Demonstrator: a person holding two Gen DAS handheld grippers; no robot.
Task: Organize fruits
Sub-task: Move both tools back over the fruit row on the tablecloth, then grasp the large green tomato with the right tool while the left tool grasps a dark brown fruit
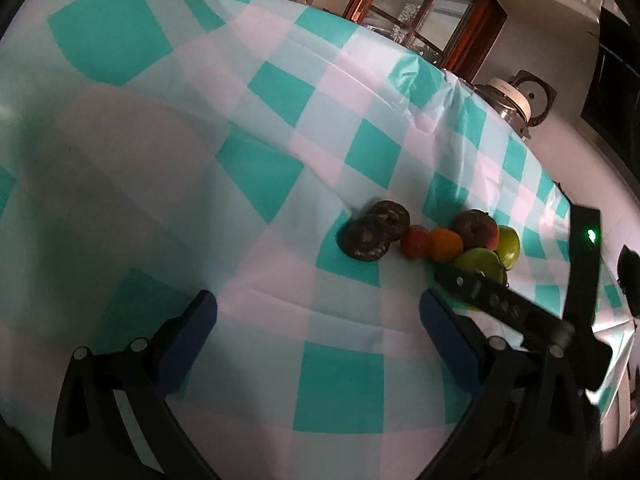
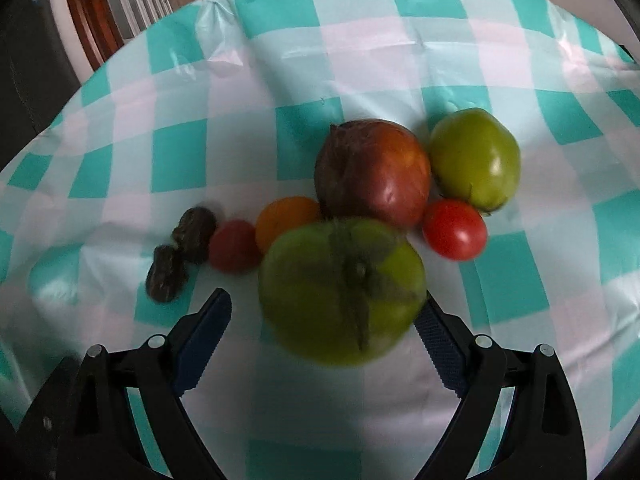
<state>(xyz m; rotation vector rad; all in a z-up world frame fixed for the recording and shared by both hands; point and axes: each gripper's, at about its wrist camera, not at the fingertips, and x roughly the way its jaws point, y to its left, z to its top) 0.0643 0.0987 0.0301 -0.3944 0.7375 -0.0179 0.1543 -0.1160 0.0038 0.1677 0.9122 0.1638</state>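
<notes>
A cluster of fruit lies on the checked tablecloth. In the right wrist view my right gripper is open, its jaws on either side of a large green tomato. Behind it are a dark red fruit, a second green tomato, a red tomato, an orange fruit, a small red fruit and two dark wrinkled fruits. In the left wrist view my left gripper is open and empty, short of the same cluster, with the dark fruits nearest.
The right gripper's black body crosses the right side of the left wrist view. A kettle stands beyond the table's far edge, and a wooden-framed window is behind. The tablecloth is creased near its edges.
</notes>
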